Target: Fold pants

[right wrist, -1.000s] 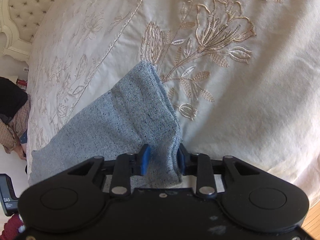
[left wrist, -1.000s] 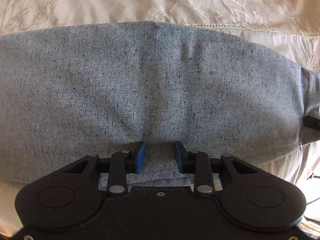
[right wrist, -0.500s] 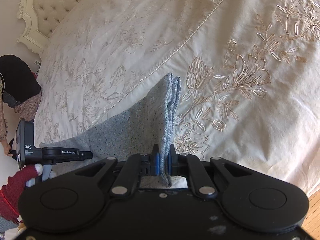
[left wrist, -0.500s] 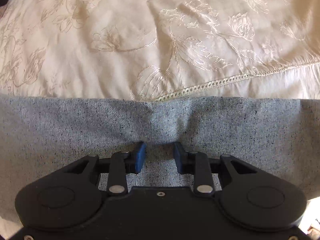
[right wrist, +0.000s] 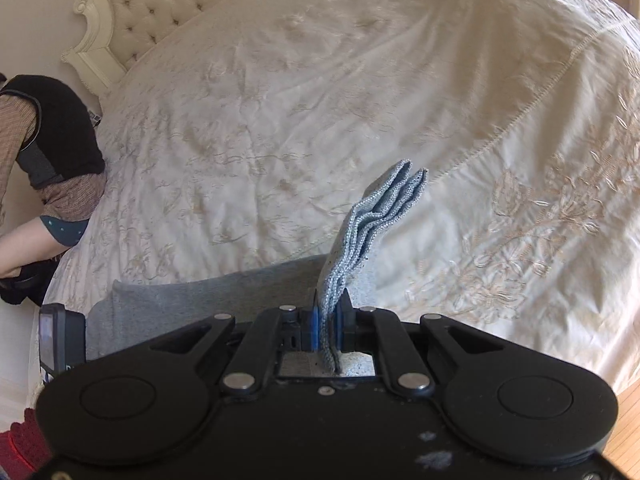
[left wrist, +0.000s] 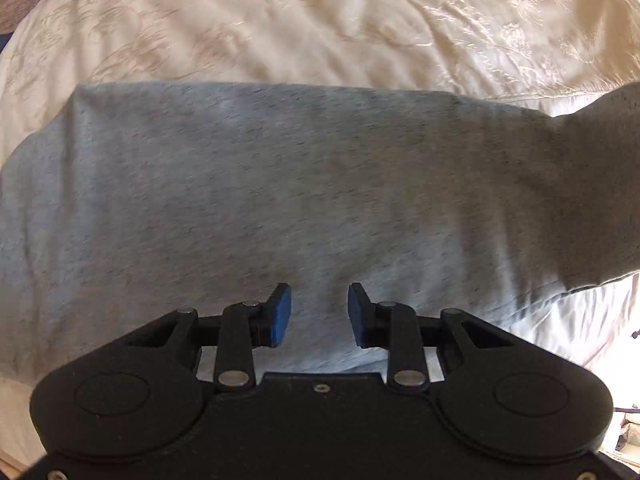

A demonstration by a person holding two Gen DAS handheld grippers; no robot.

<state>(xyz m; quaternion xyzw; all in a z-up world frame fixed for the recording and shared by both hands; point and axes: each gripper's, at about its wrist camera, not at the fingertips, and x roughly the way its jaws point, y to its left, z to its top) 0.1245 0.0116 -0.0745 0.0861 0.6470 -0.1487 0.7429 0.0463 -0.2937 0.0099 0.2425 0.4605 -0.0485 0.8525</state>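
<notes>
Left gripper point(left wrist: 319, 314): jaws apart, nothing held, above pants point(left wrist: 280, 200).
Right gripper point(right wrist: 327, 328): clamped on bunched pants edge.
Bedspread point(right wrist: 320, 120): under pants.

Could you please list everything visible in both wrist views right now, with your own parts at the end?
pants: one, grey-blue, spread on the bed, one end lifted.
bedspread: one, cream, embroidered, covering the bed.
headboard: one, cream, tufted, top left.
person: one, black vest, at the bed's left edge.
left hand-held gripper: one, black with blue pads, open above the pants.
right hand-held gripper: one, black, shut on the pants' bunched edge.
</notes>
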